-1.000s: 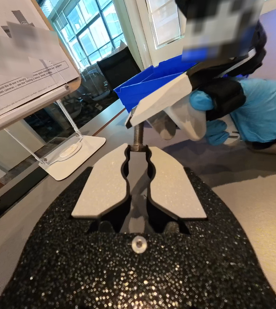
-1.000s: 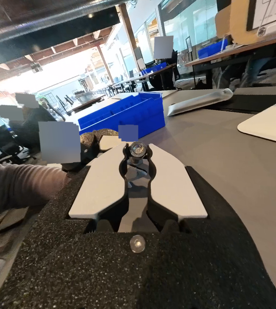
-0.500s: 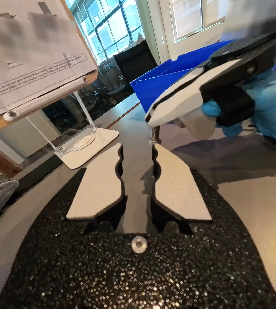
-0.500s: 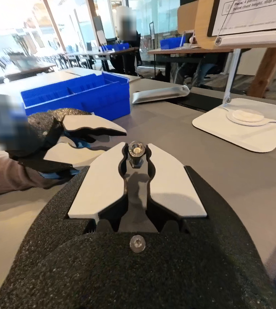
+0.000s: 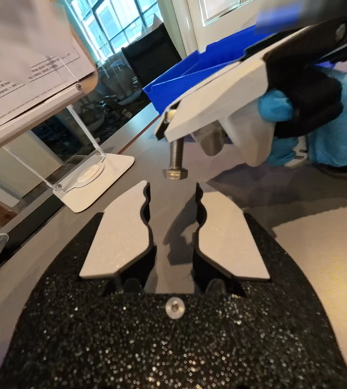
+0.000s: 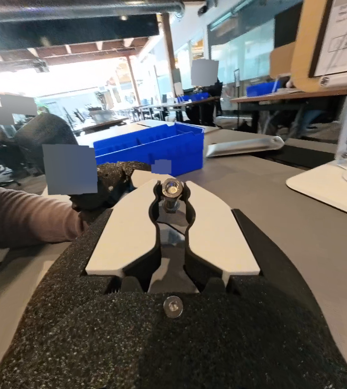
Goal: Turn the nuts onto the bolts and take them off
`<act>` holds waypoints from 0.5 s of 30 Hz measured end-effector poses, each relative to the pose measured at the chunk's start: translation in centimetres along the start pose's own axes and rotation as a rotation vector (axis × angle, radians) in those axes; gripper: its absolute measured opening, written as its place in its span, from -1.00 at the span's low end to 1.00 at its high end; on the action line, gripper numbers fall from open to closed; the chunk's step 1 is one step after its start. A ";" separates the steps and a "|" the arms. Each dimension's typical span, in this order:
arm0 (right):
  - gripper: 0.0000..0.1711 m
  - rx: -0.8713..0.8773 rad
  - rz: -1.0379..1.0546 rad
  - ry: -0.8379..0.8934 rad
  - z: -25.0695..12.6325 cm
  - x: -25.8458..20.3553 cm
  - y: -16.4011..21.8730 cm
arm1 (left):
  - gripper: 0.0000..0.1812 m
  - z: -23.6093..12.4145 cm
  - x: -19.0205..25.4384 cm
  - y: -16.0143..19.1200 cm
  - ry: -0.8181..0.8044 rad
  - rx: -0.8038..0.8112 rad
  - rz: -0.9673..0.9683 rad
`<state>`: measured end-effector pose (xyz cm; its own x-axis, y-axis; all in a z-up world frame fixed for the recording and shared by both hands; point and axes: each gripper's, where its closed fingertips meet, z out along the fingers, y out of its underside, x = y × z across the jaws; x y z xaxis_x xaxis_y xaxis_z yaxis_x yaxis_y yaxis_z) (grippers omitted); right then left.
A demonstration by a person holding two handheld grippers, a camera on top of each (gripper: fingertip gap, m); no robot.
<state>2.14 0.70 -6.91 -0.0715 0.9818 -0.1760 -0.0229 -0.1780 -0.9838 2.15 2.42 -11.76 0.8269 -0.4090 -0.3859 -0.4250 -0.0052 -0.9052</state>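
Note:
In the left wrist view my left gripper [image 5: 172, 189] is open, with nothing between its fingers. Just ahead of its tips a steel bolt [image 5: 175, 157] hangs head down. The bolt's upper end is threaded in a hex nut [image 5: 170, 116], which the right gripper [image 5: 166, 126] clamps from the upper right. In the right wrist view my right gripper [image 6: 171, 186] is shut on the nut [image 6: 172, 188], both pads against its flats. The bolt [image 6: 169, 205] hangs below it over the grey table [image 6: 273, 231]. The left gripper [image 6: 117, 179] shows behind it at the left.
A blue bin [image 5: 189, 84] stands at the back of the table and also shows in the right wrist view [image 6: 157, 147]. A sign stand with a white base [image 5: 96, 179] is at the left. A grey metal piece [image 6: 244, 146] lies behind. A blue-gloved hand [image 5: 336, 130] holds the right gripper. Spacing between my two grippers at the tips: around 5 cm.
My left gripper was shut on the bolt's head, then opened, let it go and drew back slightly. The right gripper kept its hold on the nut throughout.

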 end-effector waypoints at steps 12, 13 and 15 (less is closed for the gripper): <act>-0.76 -0.044 -0.045 -0.054 1.0 -1.3 1.0 | -0.85 -0.2 0.1 -0.4 0.001 0.013 0.053; -0.76 -0.036 -0.040 -0.052 1.0 -1.2 1.0 | -0.85 -0.2 0.0 -0.4 -0.006 0.013 0.061; -0.71 -0.009 -0.043 -0.045 0.8 -1.2 0.9 | -0.85 -0.2 -0.2 -0.4 -0.023 0.013 0.066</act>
<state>1.36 -0.68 -7.56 -0.1153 0.9846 -0.1316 -0.0178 -0.1345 -0.9908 2.07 2.31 -11.28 0.8054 -0.3872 -0.4487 -0.4744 0.0326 -0.8797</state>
